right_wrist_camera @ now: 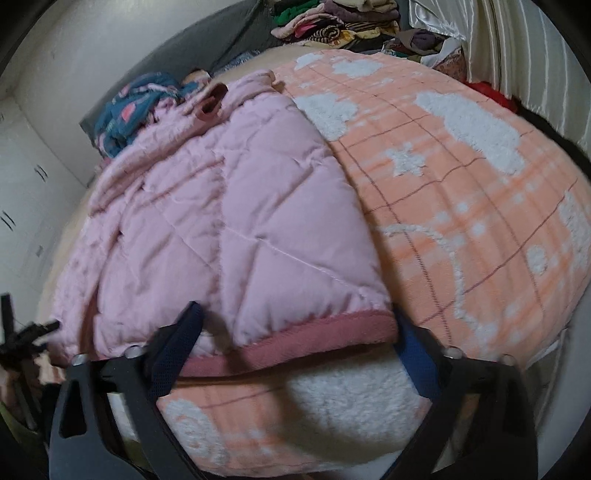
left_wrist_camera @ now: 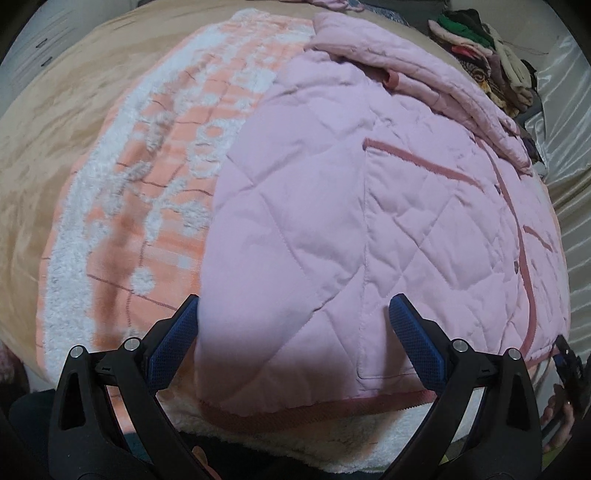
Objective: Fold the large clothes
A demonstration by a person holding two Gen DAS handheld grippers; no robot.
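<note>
One pink quilted jacket (left_wrist_camera: 332, 206) lies flat on one peach blanket (left_wrist_camera: 155, 177). Two grippers hang over its bottom edge: the left gripper (left_wrist_camera: 295, 314) and the right gripper (right_wrist_camera: 295, 325), both with jaws apart, holding nothing.

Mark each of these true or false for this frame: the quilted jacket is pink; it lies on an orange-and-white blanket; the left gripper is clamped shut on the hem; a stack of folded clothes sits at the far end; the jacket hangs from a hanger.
1. The quilted jacket is pink. True.
2. It lies on an orange-and-white blanket. True.
3. The left gripper is clamped shut on the hem. False: its jaws stand wide open over the jacket's lower edge.
4. A stack of folded clothes sits at the far end. True.
5. The jacket hangs from a hanger. False: it lies spread flat on the blanket.
</note>
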